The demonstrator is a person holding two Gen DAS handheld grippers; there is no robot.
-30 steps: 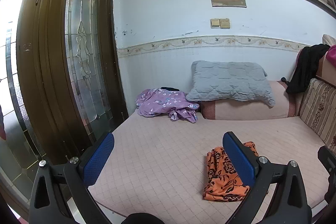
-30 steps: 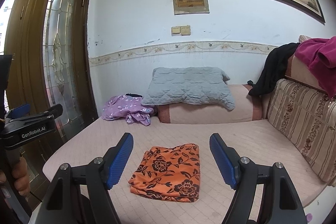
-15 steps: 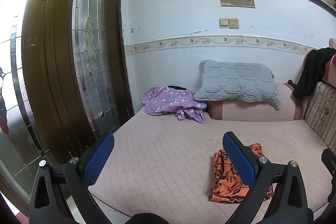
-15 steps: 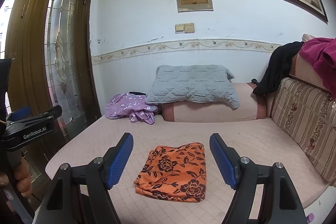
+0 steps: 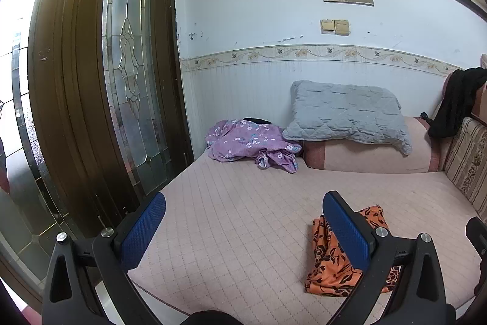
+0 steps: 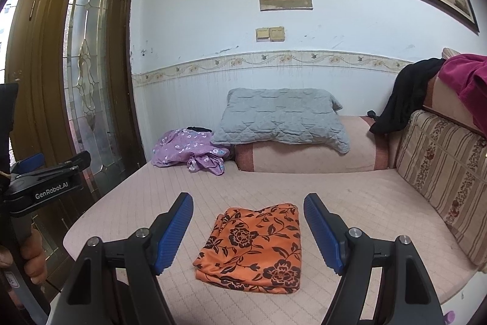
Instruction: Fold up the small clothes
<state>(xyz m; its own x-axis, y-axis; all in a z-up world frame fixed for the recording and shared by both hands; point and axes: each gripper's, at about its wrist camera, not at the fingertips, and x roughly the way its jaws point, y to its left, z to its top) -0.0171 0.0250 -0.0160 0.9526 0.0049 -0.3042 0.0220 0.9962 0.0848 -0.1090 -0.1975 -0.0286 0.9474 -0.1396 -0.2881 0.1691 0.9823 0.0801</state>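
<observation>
Orange cloth with a black floral print lies folded into a flat rectangle on the pink quilted mattress, near its front edge. Layered edges show along its left and front sides; the top surface is smooth. In the left wrist view the same cloth is partly hidden behind a blue finger pad.

Right gripper: jaws spread wide, holding nothing. It hangs above the mattress with the cloth showing between its fingers; contact with the cloth cannot be confirmed.

Left gripper: jaws spread wide, empty, positioned left of the cloth over bare mattress. The right wrist view shows it at the left edge, gripped by a hand.

At the far left corner of the mattress a purple flowered garment lies crumpled, beside a grey quilted pillow resting on a pink bolster. A black garment hangs over the striped backrest on the right.
</observation>
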